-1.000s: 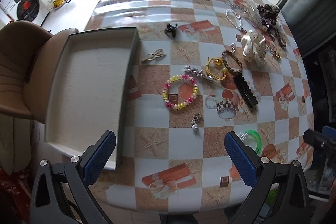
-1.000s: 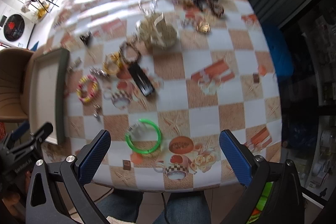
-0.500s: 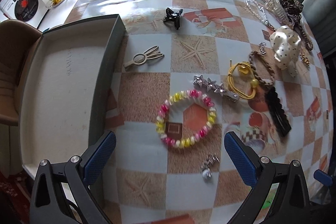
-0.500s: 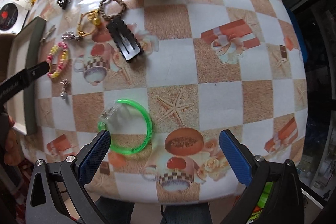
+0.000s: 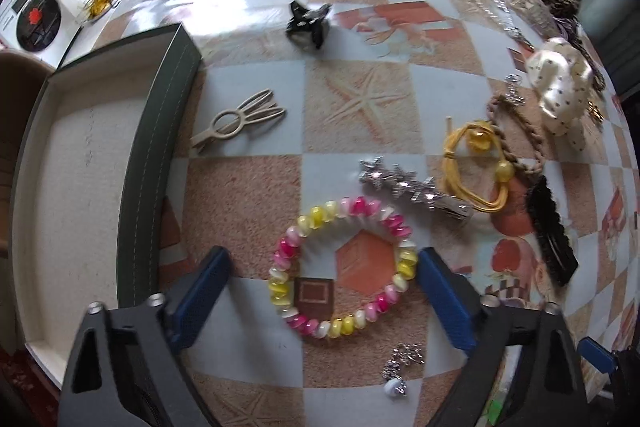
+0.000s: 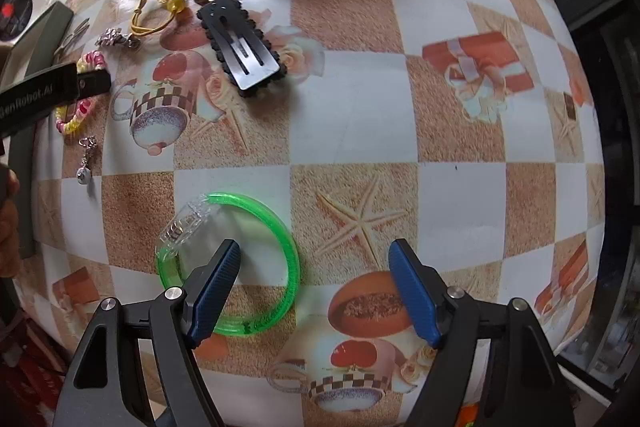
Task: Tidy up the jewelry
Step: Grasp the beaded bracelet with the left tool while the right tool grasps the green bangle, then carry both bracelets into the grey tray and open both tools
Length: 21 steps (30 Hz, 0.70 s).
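Note:
My left gripper [image 5: 322, 267] is open, low over the table, its blue fingers on either side of a pink, yellow and white bead bracelet [image 5: 396, 225]. The bracelet also shows in the right wrist view [image 6: 76, 119], partly behind the left gripper's finger. A green open tray [image 5: 140, 187] with a cream lining lies just left of it. My right gripper [image 6: 316, 263] is open; its left finger stands inside a green plastic bangle [image 6: 280, 227], the right finger outside it.
Around the bracelet lie a beige hair clip [image 5: 236, 121], a silver star clip [image 5: 412, 189], a yellow hair tie [image 5: 472, 163], a black clip [image 6: 244, 47], a small silver charm [image 5: 398, 371], a black claw clip [image 5: 308, 25] and a cream polka-dot scrunchie [image 5: 560, 87]. More jewelry lies far right.
Both grippers have dropped toward the table. The left one has closed in around the bead bracelet; the right one has come down onto the green bangle.

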Tool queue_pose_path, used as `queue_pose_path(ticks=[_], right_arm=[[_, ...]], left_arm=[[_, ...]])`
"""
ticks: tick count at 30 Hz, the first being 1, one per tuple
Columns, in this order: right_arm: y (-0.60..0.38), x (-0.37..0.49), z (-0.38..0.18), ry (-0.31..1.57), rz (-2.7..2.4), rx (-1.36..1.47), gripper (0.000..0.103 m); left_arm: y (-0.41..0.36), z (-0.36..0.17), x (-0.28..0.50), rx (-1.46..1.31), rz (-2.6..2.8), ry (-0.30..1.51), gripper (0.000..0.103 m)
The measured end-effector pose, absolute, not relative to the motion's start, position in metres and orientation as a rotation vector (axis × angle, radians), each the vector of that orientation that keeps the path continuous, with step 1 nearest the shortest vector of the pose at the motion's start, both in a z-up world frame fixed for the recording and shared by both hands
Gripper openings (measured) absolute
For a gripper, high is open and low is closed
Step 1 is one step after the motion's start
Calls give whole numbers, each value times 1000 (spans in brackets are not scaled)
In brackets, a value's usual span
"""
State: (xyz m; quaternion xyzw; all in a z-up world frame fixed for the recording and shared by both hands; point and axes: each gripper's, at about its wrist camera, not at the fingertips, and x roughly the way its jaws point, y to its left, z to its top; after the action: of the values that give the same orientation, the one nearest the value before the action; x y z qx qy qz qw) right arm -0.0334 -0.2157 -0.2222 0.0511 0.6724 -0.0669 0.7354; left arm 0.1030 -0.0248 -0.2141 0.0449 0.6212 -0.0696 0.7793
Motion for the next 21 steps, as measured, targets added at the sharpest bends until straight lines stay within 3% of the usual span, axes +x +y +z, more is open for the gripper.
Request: queue_pose_path(ticks=[4, 7, 9, 11, 13, 16, 18, 21], right_arm=[[-203, -34, -216, 1468, -139, 103, 72], [-181, -28, -207, 1462, -123, 83, 50], [-178, -26, -204, 1461, -117, 92, 21], [-179, -25, -200, 1466, -118, 103, 11], [-179, -24, -199, 1467, -117, 109, 7], [-184, -22, -192, 1473, -104, 151, 7], [-186, -22, -187, 1467, -101, 169, 7], [-188, -19, -175, 1453, -86, 187, 7]], left_arm=[[-37, -205, 99, 128, -202, 1317, 49], [-38, -202, 101, 124, -206, 1322, 28], [-34, -200, 102, 100, -214, 1332, 21], [-32, -199, 100, 74, -220, 1335, 21], [-29, -196, 97, 61, -222, 1327, 21], [-23, -187, 87, 29, -227, 1317, 19], [-20, -179, 85, 15, -234, 1310, 11], [-17, -165, 84, 4, -231, 1291, 11]])
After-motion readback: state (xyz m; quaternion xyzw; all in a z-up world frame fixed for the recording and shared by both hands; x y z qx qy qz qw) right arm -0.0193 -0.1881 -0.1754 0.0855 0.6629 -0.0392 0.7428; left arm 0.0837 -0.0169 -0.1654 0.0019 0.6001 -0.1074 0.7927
